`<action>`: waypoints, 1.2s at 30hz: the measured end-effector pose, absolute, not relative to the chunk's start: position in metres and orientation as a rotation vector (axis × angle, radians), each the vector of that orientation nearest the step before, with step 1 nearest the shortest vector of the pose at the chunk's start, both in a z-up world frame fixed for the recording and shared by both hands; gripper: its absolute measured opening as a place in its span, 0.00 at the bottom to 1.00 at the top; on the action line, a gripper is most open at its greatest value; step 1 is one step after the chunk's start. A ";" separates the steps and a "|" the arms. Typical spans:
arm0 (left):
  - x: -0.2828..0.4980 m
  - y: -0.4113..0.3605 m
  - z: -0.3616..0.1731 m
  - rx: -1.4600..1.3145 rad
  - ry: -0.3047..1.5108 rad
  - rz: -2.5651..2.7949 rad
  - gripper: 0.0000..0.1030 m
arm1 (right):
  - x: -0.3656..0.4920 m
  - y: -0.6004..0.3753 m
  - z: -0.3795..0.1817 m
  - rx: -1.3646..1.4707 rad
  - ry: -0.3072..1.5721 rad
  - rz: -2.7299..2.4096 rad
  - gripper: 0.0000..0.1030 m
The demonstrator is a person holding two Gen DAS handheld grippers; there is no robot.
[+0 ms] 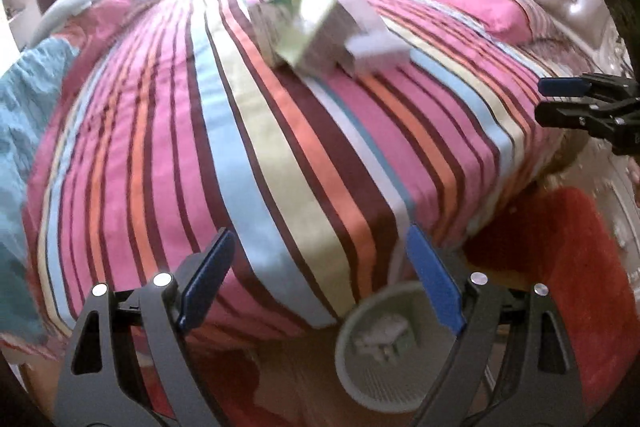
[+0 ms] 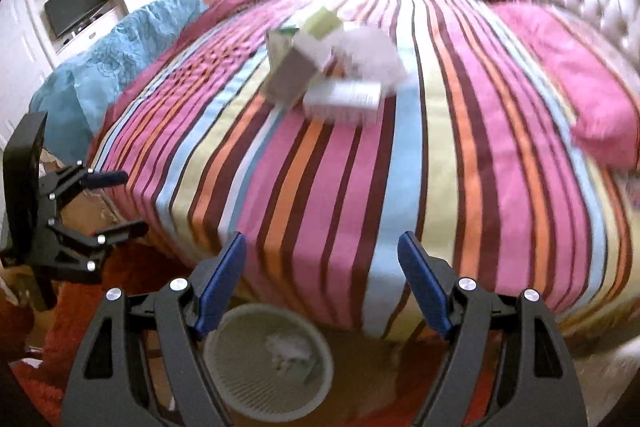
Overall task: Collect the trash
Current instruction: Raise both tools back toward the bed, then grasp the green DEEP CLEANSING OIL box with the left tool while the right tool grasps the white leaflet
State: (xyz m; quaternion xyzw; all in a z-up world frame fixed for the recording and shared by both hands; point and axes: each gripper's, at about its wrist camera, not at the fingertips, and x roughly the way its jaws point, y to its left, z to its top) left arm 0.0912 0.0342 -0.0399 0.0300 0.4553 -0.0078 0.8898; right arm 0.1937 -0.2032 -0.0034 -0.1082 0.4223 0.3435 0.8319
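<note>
Both claws, left (image 1: 320, 283) and right (image 2: 322, 283), gape empty; approach the blurred, apparently cardboard cartons (image 2: 320, 67) on the bed (image 2: 340, 187) squarely, then drop them into the bin (image 2: 270, 347).

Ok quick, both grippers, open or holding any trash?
Left gripper: open, nothing between the jaws.
Right gripper: open, nothing between the jaws.

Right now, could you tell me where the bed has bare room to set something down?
The striped bedspread is bare from the boxes down to the near edge above the bin. Another free strip lies between the boxes and the pink pillow. It is crowded only at the boxes, mid-bed.
</note>
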 end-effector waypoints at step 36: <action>0.313 0.057 -0.043 0.163 1.003 -0.235 0.83 | 0.339 -0.092 -0.049 -0.712 0.987 0.929 0.72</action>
